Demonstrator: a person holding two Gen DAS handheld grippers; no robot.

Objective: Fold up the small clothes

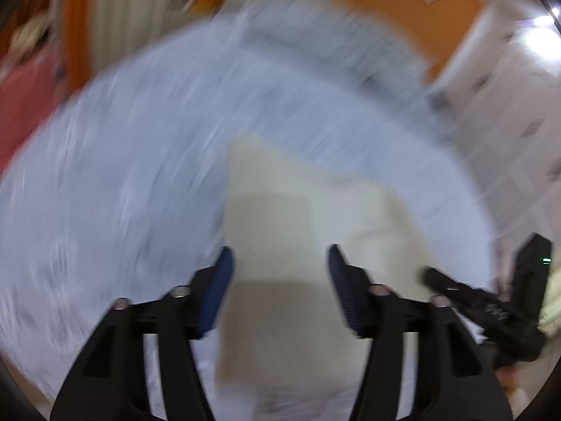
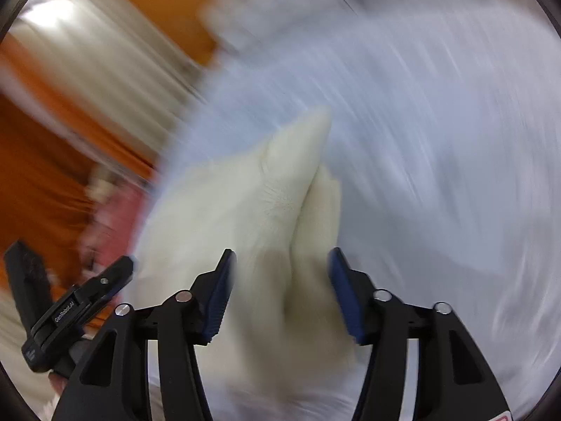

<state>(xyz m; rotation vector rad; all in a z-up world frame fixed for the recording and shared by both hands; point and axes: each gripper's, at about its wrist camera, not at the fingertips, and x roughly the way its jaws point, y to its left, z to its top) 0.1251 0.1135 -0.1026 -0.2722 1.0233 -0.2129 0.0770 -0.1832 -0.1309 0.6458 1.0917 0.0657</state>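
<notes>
Motion blur smears both views. A cream small garment (image 1: 280, 210) lies on the pale sheet, with a flat folded panel near its middle. My left gripper (image 1: 280, 256) hovers over its near part with jaws apart, nothing pinched between the blue pads (image 1: 217, 291). In the right wrist view the cream garment (image 2: 245, 203) shows a raised crease running up between the jaws of my right gripper (image 2: 280, 256), which stands open; the pads do not press on the cloth. The right gripper (image 1: 482, 256) shows at the right of the left view, the left gripper (image 2: 73, 252) at the lower left of the right view.
A bed with a pale bluish-white sheet (image 1: 122, 175) fills both views. A pillow (image 1: 280, 0) lies at its far end. Behind it are an orange wall (image 2: 35, 175) and a light curtain (image 2: 105, 63). Something pink (image 1: 24, 105) sits at the bed's left edge.
</notes>
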